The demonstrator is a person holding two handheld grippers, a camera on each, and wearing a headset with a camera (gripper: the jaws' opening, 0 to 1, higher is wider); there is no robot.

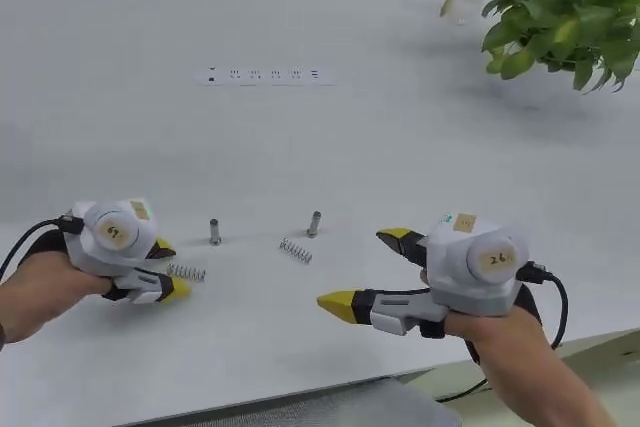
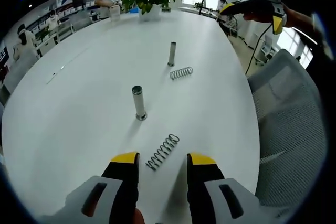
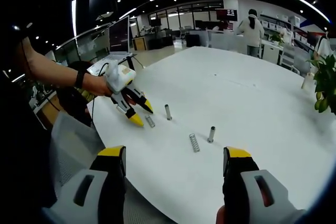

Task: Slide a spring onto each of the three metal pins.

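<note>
- Right gripper (image 1: 365, 269), near right: jaws wide apart, empty.
- Left gripper (image 1: 172, 267), near left: jaws apart, framing the nearest spring (image 1: 186, 271). Judged step: first pick-up. Next move: close on it.
- Second spring (image 1: 295, 250) lies at centre, flat on the table.
- Farther off, left pin (image 1: 214, 232) and right pin (image 1: 314, 224) stand upright and bare.

I have open white surface (image 1: 250, 337) along the near edge between my left hand-held gripper (image 1: 172, 269) and right hand-held gripper (image 1: 355, 268). Farther in, the left upright metal pin (image 1: 214, 232) and the right upright metal pin (image 1: 314, 224) block a low sweep; the leafy green plant (image 1: 555, 2) stands well apart.
</note>
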